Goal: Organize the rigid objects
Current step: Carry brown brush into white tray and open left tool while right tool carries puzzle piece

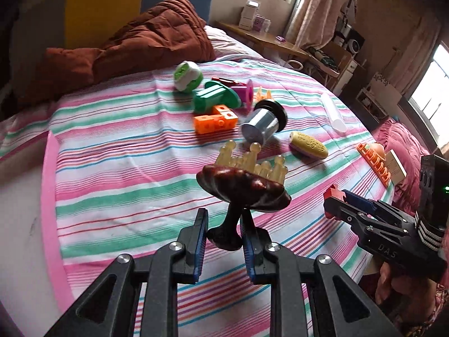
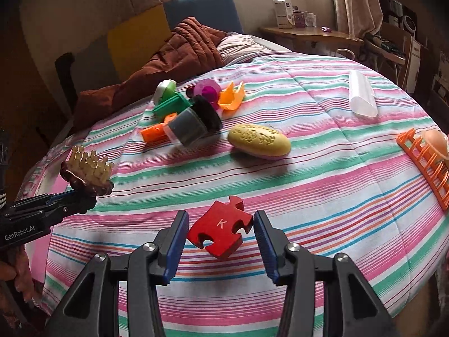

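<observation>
We've both tongs loaded, left gripper [image 1: 224,241] clamped on the brush [image 1: 244,185], right gripper [image 2: 221,236] pinching the red puzzle piece [image 2: 221,230], so next we need a drop spot.

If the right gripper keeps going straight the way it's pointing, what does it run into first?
Probably the striped bedspread, with the yellow oval soap-like piece beyond; the right gripper holds the red puzzle piece; depth is unclear.

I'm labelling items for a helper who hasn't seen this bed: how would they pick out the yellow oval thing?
Start at the striped bedspread, then find the cluster of bright toys near its middle. Just right of the grey cylinder with a black flange, lying apart from the pile, is the yellow oval piece. It alone is loaf-shaped, with an embossed yellow top and a pale pink underside.
</observation>
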`<state>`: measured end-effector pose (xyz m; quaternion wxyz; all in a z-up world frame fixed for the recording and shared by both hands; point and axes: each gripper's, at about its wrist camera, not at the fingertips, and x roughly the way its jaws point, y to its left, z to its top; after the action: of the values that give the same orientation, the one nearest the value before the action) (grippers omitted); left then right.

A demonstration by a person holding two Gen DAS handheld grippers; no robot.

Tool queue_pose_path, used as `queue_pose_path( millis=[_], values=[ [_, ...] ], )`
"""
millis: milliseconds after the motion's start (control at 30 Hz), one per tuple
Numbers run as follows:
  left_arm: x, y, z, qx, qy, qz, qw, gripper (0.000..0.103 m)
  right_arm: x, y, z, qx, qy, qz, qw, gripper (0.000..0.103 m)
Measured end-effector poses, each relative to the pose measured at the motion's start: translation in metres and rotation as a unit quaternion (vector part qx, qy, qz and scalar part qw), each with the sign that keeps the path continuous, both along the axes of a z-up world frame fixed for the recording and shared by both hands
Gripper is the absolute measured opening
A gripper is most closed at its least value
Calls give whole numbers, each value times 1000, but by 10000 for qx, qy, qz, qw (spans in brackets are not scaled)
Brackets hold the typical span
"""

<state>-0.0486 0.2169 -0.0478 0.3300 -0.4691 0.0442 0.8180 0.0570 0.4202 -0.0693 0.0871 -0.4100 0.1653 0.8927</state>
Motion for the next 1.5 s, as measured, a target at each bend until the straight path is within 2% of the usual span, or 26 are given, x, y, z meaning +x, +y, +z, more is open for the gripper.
queue_pose_path(
  millis=[133,267,467,567,667,800,1000,1067,1100,1133,1200,1300,1500],
  values=[
    [-4,-43,8,-114,131,575,9982,23,-8,-29,7,-41,82,221,9997,48],
    [-14,-95,17,-153,226,1164,9928,23,-18,-62,13,-106,150,475,9987,48],
    [-36,-170,20,-314,368,1968,9793,23,-41,-109,24,-110,223,936,9953,48],
    [-52,-199,13,-406,285,2326,9713,23,-51,-130,31,-116,260,1169,9927,48],
    [-66,-222,5,-579,183,2577,9643,23,-59,-150,39,-98,296,1391,9898,48],
    [-83,-245,-3,-572,17,2771,9591,23,-69,-175,45,-47,340,1647,9857,48],
    [-109,-253,-13,-411,-89,2821,9585,23,-83,-204,53,93,416,1943,9800,48],
    [-114,-254,-13,-283,-4,2834,9586,37,-88,-212,54,108,413,2024,9784,48],
    [-116,-253,-11,-219,69,2829,9589,63,-90,-216,55,113,421,2070,9774,48],
    [-117,-252,-9,-234,179,2877,9573,83,-92,-220,56,133,428,2112,9764,48],
    [-117,-251,-4,-142,287,2869,9574,83,-95,-228,56,172,427,2187,9747,48],
    [-111,-251,3,-211,348,2845,9578,86,-97,-237,57,174,436,2301,9720,48],
    [-84,-255,9,-463,284,3057,9506,89,-105,-250,51,183,341,2481,9680,48]
  ],
)
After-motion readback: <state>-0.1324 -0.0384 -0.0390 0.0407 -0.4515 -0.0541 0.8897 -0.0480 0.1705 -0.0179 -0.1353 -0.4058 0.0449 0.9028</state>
